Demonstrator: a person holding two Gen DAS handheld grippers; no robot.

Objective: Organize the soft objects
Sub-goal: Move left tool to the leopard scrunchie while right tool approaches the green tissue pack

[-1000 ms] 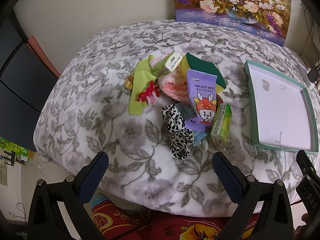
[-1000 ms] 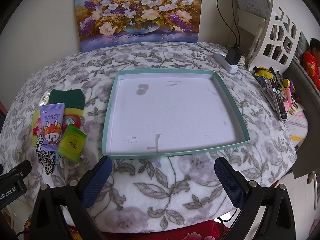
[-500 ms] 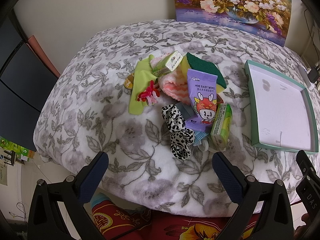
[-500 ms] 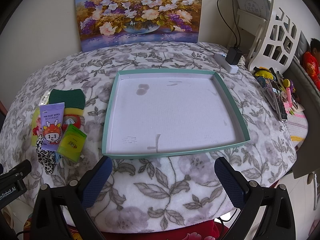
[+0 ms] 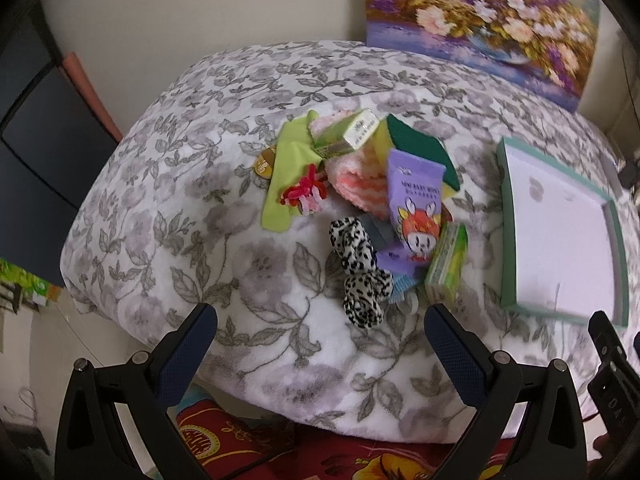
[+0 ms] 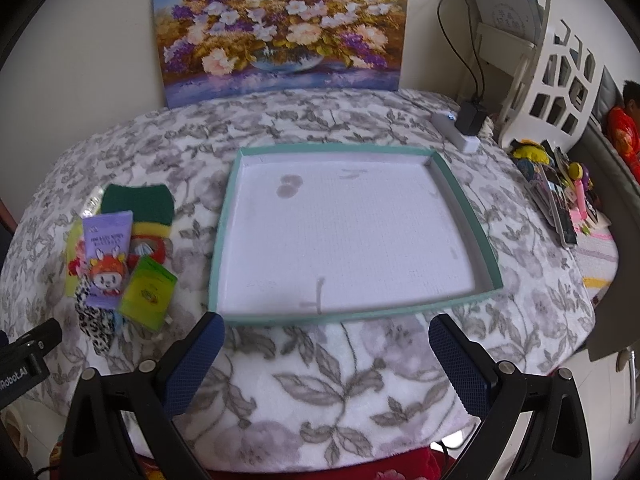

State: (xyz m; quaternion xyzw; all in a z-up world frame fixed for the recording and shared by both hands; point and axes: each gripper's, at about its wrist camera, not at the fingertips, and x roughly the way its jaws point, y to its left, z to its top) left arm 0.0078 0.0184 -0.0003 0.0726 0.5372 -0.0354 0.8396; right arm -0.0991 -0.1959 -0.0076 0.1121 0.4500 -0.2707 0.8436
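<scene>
A pile of soft things lies on the floral blanket: a leopard-print scrunchie, a purple baby-wipes pack, a green tissue pack, a pink striped cloth, a lime sock, a red hair tie and a green-yellow sponge. An empty teal-rimmed tray lies to their right. My left gripper is open, just short of the scrunchie. My right gripper is open at the tray's near edge.
A flower painting leans on the back wall. A white power strip with charger sits at the blanket's far right. Toys and books lie past the right edge. A dark cabinet stands left.
Both grippers have moved slightly forward toward the blanket; the pile and the tray look a little closer. Nothing was taken hold of.
</scene>
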